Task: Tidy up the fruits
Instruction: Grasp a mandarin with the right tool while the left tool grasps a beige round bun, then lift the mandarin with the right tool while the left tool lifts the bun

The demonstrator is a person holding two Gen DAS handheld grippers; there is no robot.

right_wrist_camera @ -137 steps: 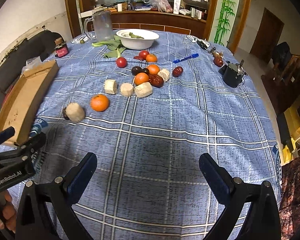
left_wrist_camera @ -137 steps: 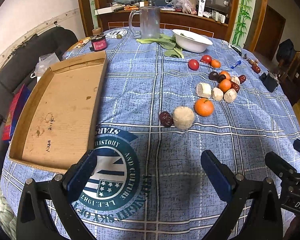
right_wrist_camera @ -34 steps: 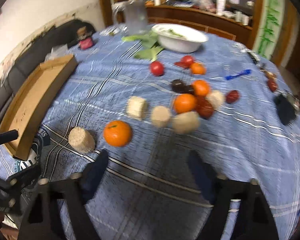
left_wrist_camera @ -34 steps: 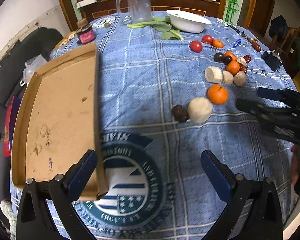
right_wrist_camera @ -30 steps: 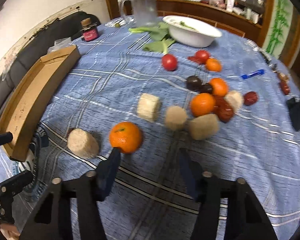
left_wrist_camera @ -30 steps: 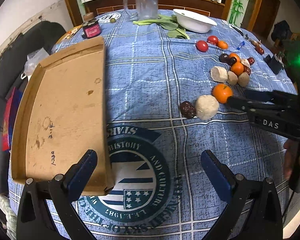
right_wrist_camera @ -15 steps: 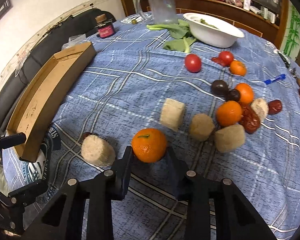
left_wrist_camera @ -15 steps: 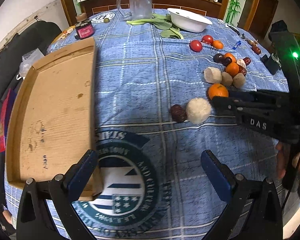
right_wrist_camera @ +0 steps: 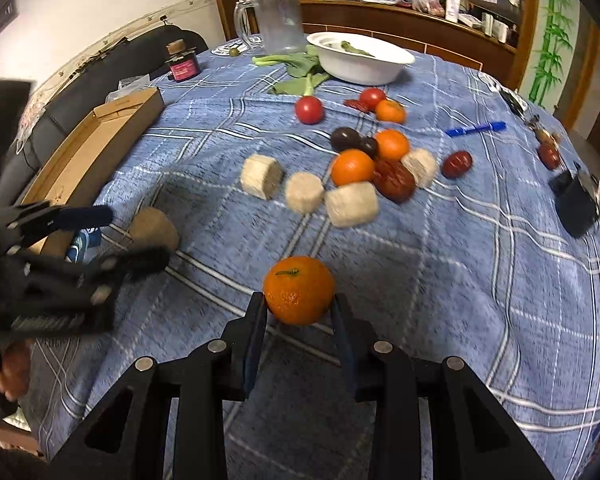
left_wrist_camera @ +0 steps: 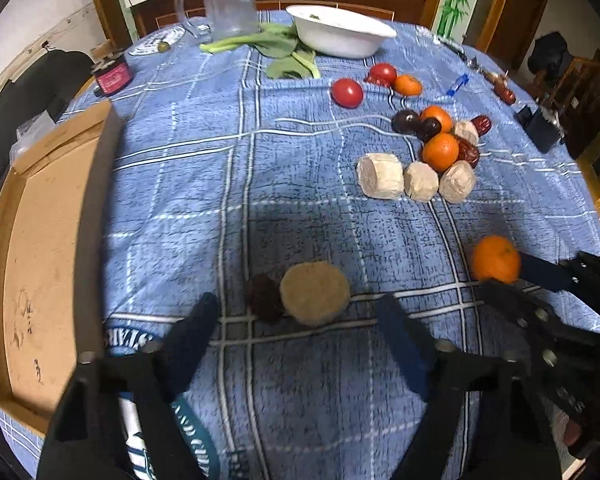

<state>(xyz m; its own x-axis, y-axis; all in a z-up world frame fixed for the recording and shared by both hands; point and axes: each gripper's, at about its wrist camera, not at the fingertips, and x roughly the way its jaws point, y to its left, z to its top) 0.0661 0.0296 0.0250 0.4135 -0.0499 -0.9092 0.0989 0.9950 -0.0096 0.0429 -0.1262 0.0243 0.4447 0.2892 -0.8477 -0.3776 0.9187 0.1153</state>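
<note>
The left hand-held gripper (left_wrist_camera: 300, 344) hangs agape before a beige cake (left_wrist_camera: 315, 293) and date (left_wrist_camera: 263, 297).

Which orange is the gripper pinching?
The orange with the little green stem, alone at the front between the right gripper fingers. The other oranges sit farther back in the fruit pile, untouched.

Round table (left_wrist_camera: 300, 184) under blue plaid cloth. Cardboard tray (left_wrist_camera: 40, 264) along the left edge; white bowl (left_wrist_camera: 342, 36), glass mug (left_wrist_camera: 230, 0) and greens (left_wrist_camera: 284, 54) at the far edge; tomatoes (left_wrist_camera: 347, 93), oranges (left_wrist_camera: 440, 151), dates and pale chunks (left_wrist_camera: 380, 176) toward the right.
</note>
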